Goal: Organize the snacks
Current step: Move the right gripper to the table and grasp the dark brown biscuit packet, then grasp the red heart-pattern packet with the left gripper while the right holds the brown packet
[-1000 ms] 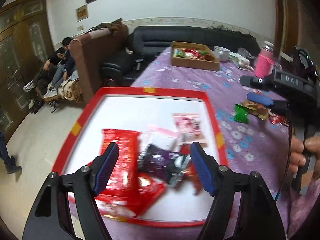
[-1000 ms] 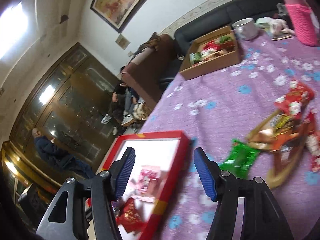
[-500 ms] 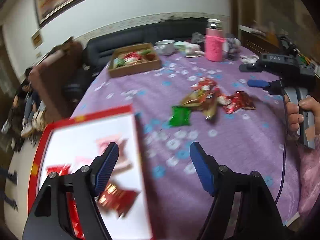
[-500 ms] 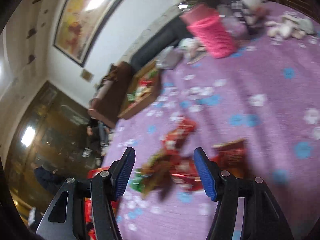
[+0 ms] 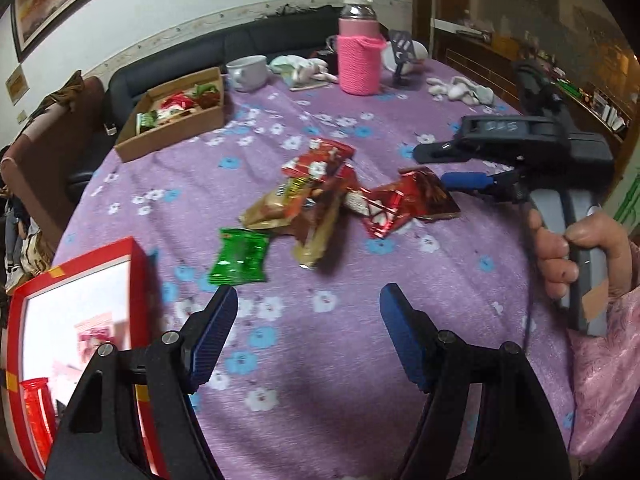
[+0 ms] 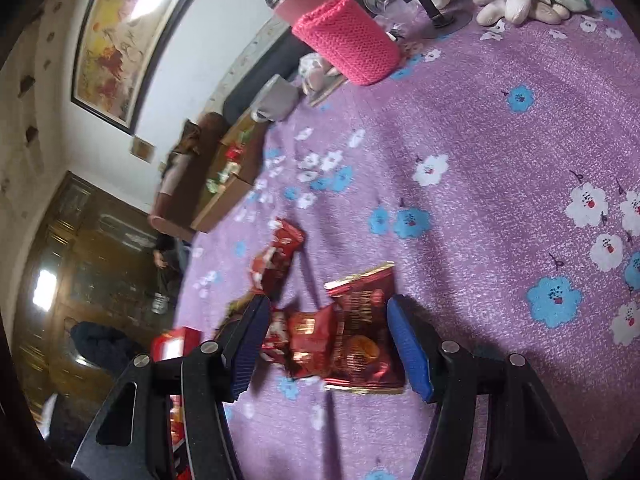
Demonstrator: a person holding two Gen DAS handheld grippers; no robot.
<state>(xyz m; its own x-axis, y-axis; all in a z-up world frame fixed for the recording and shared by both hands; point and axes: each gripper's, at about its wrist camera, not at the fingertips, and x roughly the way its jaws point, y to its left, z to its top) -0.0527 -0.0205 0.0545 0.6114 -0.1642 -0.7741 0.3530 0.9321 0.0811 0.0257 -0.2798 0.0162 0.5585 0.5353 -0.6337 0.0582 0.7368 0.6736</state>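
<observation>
Snack packets (image 5: 320,200) lie in a loose heap near the middle of the table (image 5: 440,280), on its purple flowered cloth. A green packet (image 5: 240,256) lies at the heap's near side, toward the red-rimmed tray (image 5: 136,264) that sits at the table's near left corner with a few packets inside. A dark red foil packet (image 6: 362,332) lies at the heap's right side, overlapping a smaller red one (image 6: 308,338).

The left gripper (image 5: 308,332) hangs over bare cloth with its blue pads spread wide and nothing between them. The right gripper (image 6: 326,340), held in the person's hand (image 5: 576,252), points down at the dark red packet; its jaws stand apart on either side of the packet, and whether the pads touch it cannot be told.

At the far left edge sits a cardboard box (image 5: 172,128) of more snacks; a pink-sleeved flask (image 5: 358,56) and a white mug (image 5: 246,72) stand along the far edge.
</observation>
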